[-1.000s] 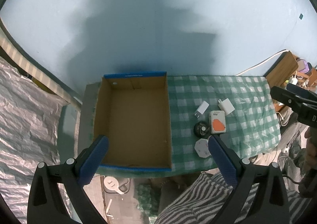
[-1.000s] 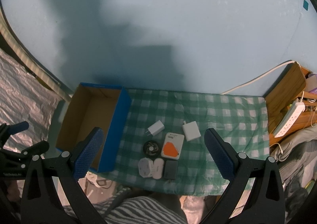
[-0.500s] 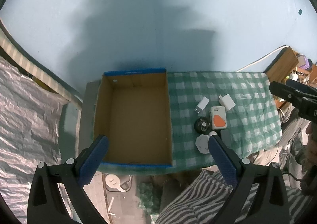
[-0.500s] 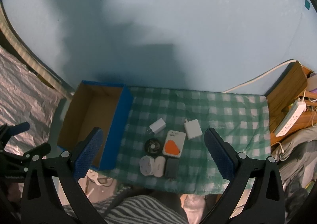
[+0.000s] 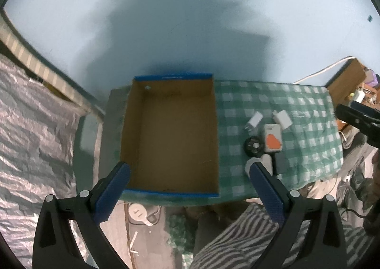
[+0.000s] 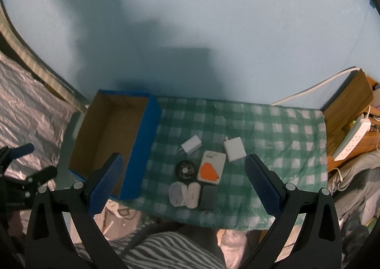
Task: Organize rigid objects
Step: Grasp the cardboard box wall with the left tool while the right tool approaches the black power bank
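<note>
1. Left wrist view: left gripper (image 5: 187, 174) has its fingers (image 5: 111, 195) spread wide, nothing between them, held well above the table (image 5: 308, 107).
2. The cardboard box (image 5: 171, 136) with blue rim sits straight ahead between the two fingers, open top, brown inside empty.
3. Beyond the right finger tip, on the green checked cloth: black round disc (image 5: 254, 146), orange-and-white pack (image 5: 273, 141), small white charger (image 5: 254, 120), larger white adapter (image 5: 283, 118). All lie close together, apart from the box.
4. A dark grey block (image 5: 281, 164) lies just past the right finger; a white piece beside it is partly hidden by that finger.
5. Right gripper (image 5: 358, 121) shows at the far right edge, off the table side.
6. Striped clothing of the person (image 5: 237, 240) fills the bottom, below the fingers.
7. Right wrist view: right gripper (image 6: 184, 182) also has fingers (image 6: 263, 188) spread wide, empty, above the table.
8. The object cluster lies between the fingers: small white charger (image 6: 191, 145), larger white adapter (image 6: 234, 149), orange-and-white pack (image 6: 211, 170), black round disc (image 6: 185, 170), white plug (image 6: 178, 194) touching a second white piece (image 6: 193, 194), dark grey block (image 6: 209, 196) next to it.
9. Cardboard box (image 6: 114, 136) is past the left finger, on the table's left end.
10. Left gripper (image 6: 21, 174) visible at the left edge.
11. White power strip (image 6: 353, 138) on a wooden shelf, far right of the right finger.
</note>
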`<act>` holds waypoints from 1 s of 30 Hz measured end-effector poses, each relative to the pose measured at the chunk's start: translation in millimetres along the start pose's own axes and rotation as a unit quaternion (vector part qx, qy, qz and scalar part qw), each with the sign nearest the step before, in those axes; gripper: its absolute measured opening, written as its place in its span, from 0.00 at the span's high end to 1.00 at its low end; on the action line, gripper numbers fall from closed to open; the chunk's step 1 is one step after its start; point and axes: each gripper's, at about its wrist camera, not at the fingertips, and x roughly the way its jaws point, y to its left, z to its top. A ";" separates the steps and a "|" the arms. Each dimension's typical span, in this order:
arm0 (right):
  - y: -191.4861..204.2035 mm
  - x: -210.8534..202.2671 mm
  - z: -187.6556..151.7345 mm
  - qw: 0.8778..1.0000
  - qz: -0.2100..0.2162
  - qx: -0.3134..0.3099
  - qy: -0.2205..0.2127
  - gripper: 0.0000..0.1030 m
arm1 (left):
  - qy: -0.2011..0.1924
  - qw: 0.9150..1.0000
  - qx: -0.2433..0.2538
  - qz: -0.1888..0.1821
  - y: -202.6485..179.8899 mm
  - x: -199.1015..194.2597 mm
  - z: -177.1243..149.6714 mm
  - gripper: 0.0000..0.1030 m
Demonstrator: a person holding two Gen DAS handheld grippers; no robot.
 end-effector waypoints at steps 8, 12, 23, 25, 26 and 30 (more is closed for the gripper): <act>-16.3 33.2 -1.1 0.999 0.013 0.005 0.043 0.02 | 0.033 0.998 -0.019 0.040 51.2 40.0 -2.4 0.01; -24.0 54.2 -5.6 0.998 0.024 0.005 0.065 0.02 | 0.052 0.996 -0.029 0.063 73.8 59.3 -7.2 0.01; -43.4 125.0 -31.5 0.992 0.026 -0.005 0.126 0.02 | 0.118 0.989 -0.026 0.087 120.3 135.0 -24.4 0.02; -47.8 136.3 -37.4 0.991 0.021 -0.006 0.134 0.02 | 0.127 0.987 -0.021 0.096 125.7 146.7 -28.0 0.06; -50.3 141.7 -40.5 0.990 0.018 -0.005 0.138 0.02 | 0.131 0.986 -0.020 0.098 129.1 153.6 -29.7 0.06; -58.2 163.9 -52.5 0.988 0.014 -0.006 0.152 0.04 | 0.146 0.984 -0.014 0.103 138.4 174.7 -33.3 0.16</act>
